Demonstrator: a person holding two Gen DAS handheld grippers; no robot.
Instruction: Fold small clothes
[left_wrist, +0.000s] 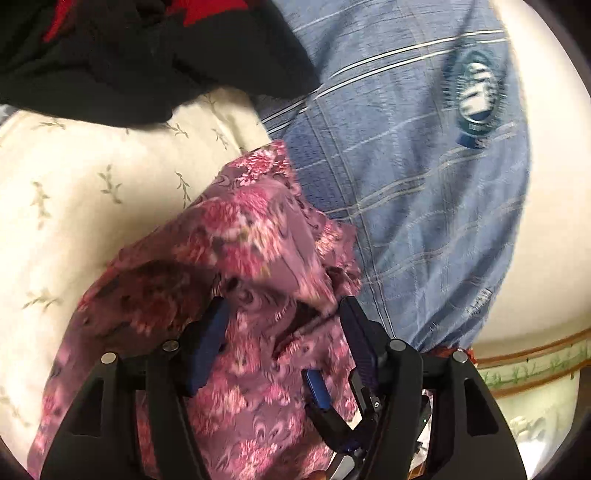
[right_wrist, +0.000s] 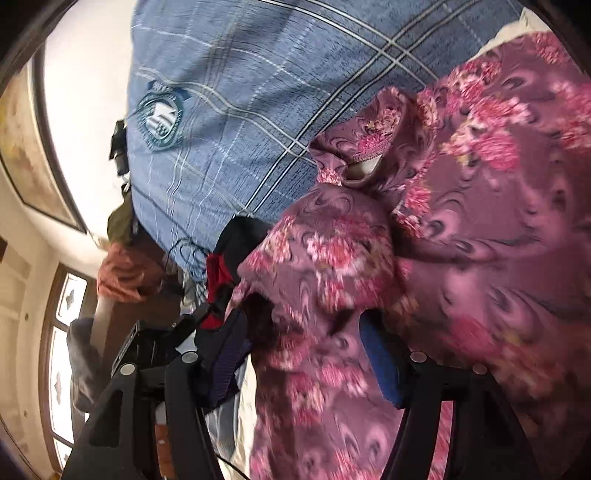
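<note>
A mauve floral garment (left_wrist: 236, 258) hangs bunched between both grippers, over a cream leaf-print bed sheet (left_wrist: 92, 192). My left gripper (left_wrist: 282, 306) has its jaws wide apart with the floral cloth lying between and over the blue-padded fingers (left_wrist: 210, 332). The right gripper's jaw shows low in the left wrist view (left_wrist: 317, 387). In the right wrist view the same floral garment (right_wrist: 461, 229) fills the right side. My right gripper (right_wrist: 306, 332) has its jaws apart with a thick fold of the cloth between them.
The person's blue plaid shirt (left_wrist: 399, 155) with a round badge (left_wrist: 476, 96) is close behind the garment. A black and red garment (left_wrist: 140, 55) lies on the bed at upper left. The person's hand (right_wrist: 125, 273) holds the left gripper's handle. A door with glass panes (right_wrist: 62, 350) is at far left.
</note>
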